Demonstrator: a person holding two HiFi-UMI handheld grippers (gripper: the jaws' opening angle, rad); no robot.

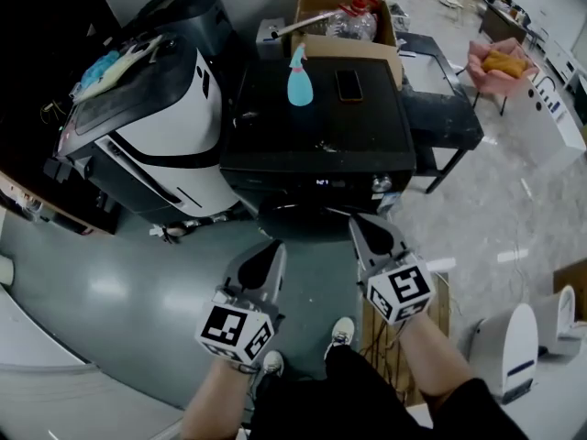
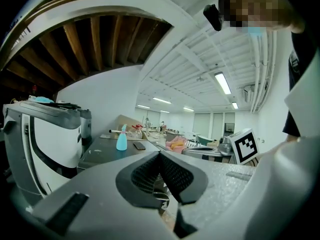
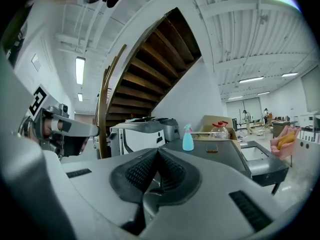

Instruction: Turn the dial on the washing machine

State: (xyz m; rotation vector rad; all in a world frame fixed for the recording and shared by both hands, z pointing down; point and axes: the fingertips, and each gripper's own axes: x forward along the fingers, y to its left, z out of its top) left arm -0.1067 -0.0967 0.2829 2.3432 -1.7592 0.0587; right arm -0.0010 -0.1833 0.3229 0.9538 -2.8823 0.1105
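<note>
The black washing machine (image 1: 316, 136) stands in front of me in the head view, its front panel facing down toward the grippers. A small silvery dial (image 1: 382, 183) sits at the panel's right end. My right gripper (image 1: 362, 220) hovers just below and left of that dial, jaws shut with nothing between them. My left gripper (image 1: 273, 246) hangs lower and to the left, apart from the machine, also shut and empty. Shut pads fill the left gripper view (image 2: 160, 156) and the right gripper view (image 3: 157, 151), with the machine's top (image 3: 215, 156) beyond.
A teal spray bottle (image 1: 300, 78) and a phone (image 1: 348, 84) lie on the machine's top. A white and black appliance (image 1: 156, 117) stands to its left, a cardboard box (image 1: 344, 7) behind, a black table (image 1: 445, 108) to its right. The person's shoe (image 1: 341, 333) is below.
</note>
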